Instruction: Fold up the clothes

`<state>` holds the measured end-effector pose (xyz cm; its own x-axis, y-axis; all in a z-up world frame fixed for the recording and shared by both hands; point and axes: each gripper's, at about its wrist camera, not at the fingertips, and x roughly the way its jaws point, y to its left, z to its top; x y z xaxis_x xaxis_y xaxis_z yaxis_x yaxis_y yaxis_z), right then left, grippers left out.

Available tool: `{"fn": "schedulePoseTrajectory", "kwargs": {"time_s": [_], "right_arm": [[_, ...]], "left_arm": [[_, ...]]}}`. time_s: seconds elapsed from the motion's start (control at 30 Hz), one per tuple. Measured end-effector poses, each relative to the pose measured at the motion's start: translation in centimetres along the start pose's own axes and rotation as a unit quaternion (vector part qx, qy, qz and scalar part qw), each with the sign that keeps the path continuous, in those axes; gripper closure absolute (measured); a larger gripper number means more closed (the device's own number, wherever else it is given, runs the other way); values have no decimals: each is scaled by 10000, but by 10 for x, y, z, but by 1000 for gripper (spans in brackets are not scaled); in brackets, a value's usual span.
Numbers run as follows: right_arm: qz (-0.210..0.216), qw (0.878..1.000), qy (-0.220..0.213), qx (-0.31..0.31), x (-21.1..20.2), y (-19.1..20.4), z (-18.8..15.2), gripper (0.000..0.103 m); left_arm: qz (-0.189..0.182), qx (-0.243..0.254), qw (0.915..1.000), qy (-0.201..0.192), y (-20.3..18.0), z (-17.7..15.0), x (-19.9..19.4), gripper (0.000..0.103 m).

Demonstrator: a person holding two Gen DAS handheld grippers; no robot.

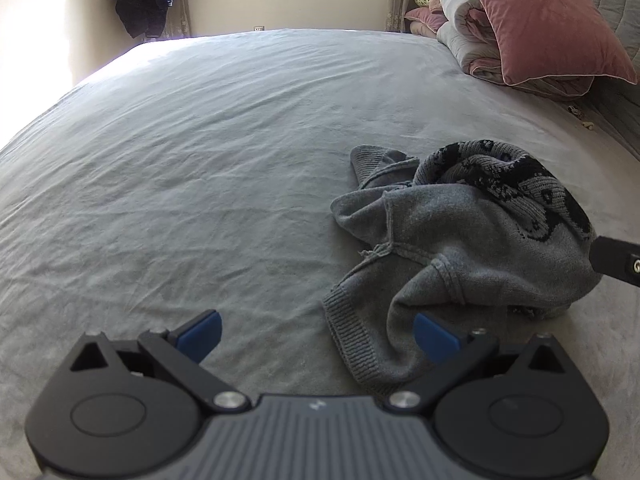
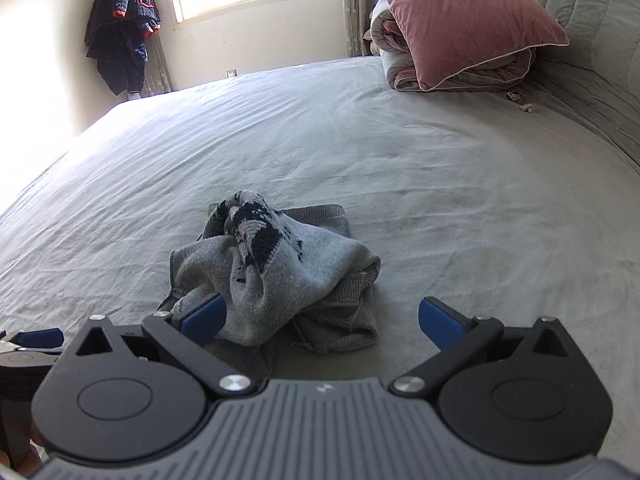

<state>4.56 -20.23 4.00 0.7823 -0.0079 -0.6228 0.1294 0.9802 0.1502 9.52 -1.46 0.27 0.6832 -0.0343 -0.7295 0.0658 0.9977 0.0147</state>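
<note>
A grey knitted sweater (image 1: 472,248) with a black pattern lies crumpled in a heap on the grey bed sheet (image 1: 208,152). In the left wrist view it is to the right of centre, its ribbed hem reaching between the fingers. My left gripper (image 1: 318,336) is open and empty, low over the sheet at the sweater's near edge. In the right wrist view the sweater (image 2: 280,272) lies just ahead. My right gripper (image 2: 322,320) is open and empty, its left fingertip (image 2: 204,318) close to the heap.
A pink pillow (image 2: 460,12) rests on a folded duvet (image 2: 404,68) at the far right by the grey headboard (image 2: 592,40). Dark clothes (image 2: 120,32) hang by the window. The bed's far edge (image 1: 256,34) meets the wall.
</note>
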Motion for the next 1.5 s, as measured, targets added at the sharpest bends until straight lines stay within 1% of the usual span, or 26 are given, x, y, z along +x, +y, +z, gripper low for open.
{"fn": "schedulePoseTrajectory", "kwargs": {"time_s": [0.13,0.23,0.37,0.4,0.47,0.67,0.7,0.73,0.77,0.83,0.87,0.93,1.03,1.13,1.23,1.37,1.4,1.5], "right_arm": [[180,9995,-204,158,19,-3,0,0],[302,9986,-259,358,35,-9,-2,0],[375,9981,153,454,57,-13,-5,0],[394,9979,236,463,60,-14,-6,0],[429,9973,294,526,60,-17,-9,0],[536,9949,467,713,60,-25,-17,0],[554,9945,496,744,60,-27,-19,2],[572,9940,525,775,60,-28,-20,12],[595,9935,548,797,59,-29,-21,19],[724,9937,494,703,51,-25,-22,44],[789,9936,468,651,46,-23,-22,52],[902,9937,417,511,39,-19,-21,87],[1004,9938,324,361,29,-13,-20,88],[1187,9914,315,447,22,-15,-18,88],[1594,9835,334,785,13,-19,-13,89],[2054,9728,178,1053,-1,-20,-1,89],[2146,9701,161,1117,-3,-20,0,89],[2393,9618,179,1315,-8,-17,3,89]], "left_arm": [[-156,-17,9998,-119,-3,-1,22,0],[-425,-179,9989,-21,2,-1,37,0],[-631,-336,9973,152,4,-8,53,0],[-644,-271,9975,134,3,-10,55,0],[-625,-32,9980,40,-2,-12,55,0],[-592,51,9982,77,-1,-11,50,0],[-625,33,9980,52,1,-10,48,1],[-676,4,9977,25,2,-10,45,1],[-753,-24,9972,1,4,-10,43,1],[-943,-72,9955,-47,7,-11,39,1],[-1026,-86,9947,-73,8,-11,36,1],[-1191,-115,9927,-126,9,-13,31,1],[-1398,-146,9897,-253,11,-14,20,1],[-1685,-177,9846,-438,14,-16,6,1],[-2013,-97,9778,-569,13,-19,-7,1],[-2511,46,9653,-720,6,-27,-24,1],[-2563,116,9632,-795,3,-28,-27,1],[-2568,392,9595,-1087,-9,-33,-35,1]]}}
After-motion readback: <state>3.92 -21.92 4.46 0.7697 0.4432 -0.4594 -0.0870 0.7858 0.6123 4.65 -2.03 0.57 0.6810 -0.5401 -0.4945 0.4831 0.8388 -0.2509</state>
